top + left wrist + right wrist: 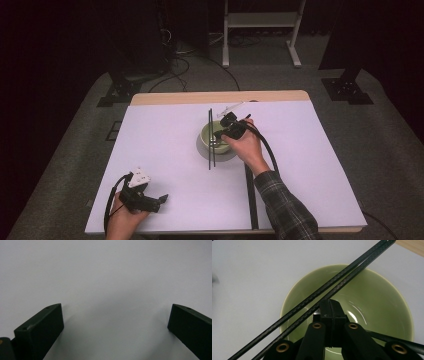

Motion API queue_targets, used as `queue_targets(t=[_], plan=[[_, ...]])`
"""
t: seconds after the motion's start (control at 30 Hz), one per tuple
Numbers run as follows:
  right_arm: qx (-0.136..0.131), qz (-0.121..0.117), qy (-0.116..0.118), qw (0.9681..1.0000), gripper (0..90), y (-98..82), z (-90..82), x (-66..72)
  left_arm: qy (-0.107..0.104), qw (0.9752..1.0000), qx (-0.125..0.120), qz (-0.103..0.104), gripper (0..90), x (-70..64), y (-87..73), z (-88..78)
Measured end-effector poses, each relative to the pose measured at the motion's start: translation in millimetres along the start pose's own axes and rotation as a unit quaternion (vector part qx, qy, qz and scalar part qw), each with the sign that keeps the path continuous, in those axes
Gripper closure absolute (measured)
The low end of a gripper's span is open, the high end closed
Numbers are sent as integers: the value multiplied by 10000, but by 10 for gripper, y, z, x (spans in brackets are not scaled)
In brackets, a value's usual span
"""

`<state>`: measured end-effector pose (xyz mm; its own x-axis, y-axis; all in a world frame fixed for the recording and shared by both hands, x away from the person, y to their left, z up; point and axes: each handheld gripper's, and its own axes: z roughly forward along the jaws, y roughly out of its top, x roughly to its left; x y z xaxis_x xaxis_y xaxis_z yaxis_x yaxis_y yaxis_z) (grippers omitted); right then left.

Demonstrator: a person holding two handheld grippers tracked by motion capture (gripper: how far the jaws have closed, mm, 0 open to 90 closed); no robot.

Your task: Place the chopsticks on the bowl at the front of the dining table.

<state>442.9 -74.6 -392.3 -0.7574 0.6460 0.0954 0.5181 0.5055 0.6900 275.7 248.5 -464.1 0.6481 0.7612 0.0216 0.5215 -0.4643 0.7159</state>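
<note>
Left gripper (162, 199) sits well short of the green bowl (216, 137), jaws apart over bare surface (165, 145). Left gripper view: jaws apart. Right gripper view: I see right gripper (329, 307) closed empty over the bowl (374, 297), touching chopsticks (332, 288) across its rim.

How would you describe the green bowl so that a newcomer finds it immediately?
On the white table cover, look just right of the middle. There stands a round pale green bowl, the only dish, with two black chopsticks lying across its rim.

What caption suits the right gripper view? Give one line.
Shut right tongs over a green bowl bridged by two black chopsticks.
</note>
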Motion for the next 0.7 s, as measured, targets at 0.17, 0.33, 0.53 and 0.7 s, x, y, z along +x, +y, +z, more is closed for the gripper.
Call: queue_targets(t=[0.17, 0.33, 0.53, 0.7], plan=[[24, -12, 23, 10000, 900, 7, 26, 31, 0, 10000, 0, 0, 0, 0, 0, 0], [25, -41, 33, 10000, 900, 8, 45, 39, -1, 10000, -7, -11, 0, -1, 0, 1], [-93, -21, 36, 9999, 900, -5, -34, 33, -2, 10000, 4, -1, 0, 0, 0, 0], [-197, -101, 88, 9997, 900, -62, -223, 86, -1, 10000, -1, -7, 0, -1, 0, 0]])
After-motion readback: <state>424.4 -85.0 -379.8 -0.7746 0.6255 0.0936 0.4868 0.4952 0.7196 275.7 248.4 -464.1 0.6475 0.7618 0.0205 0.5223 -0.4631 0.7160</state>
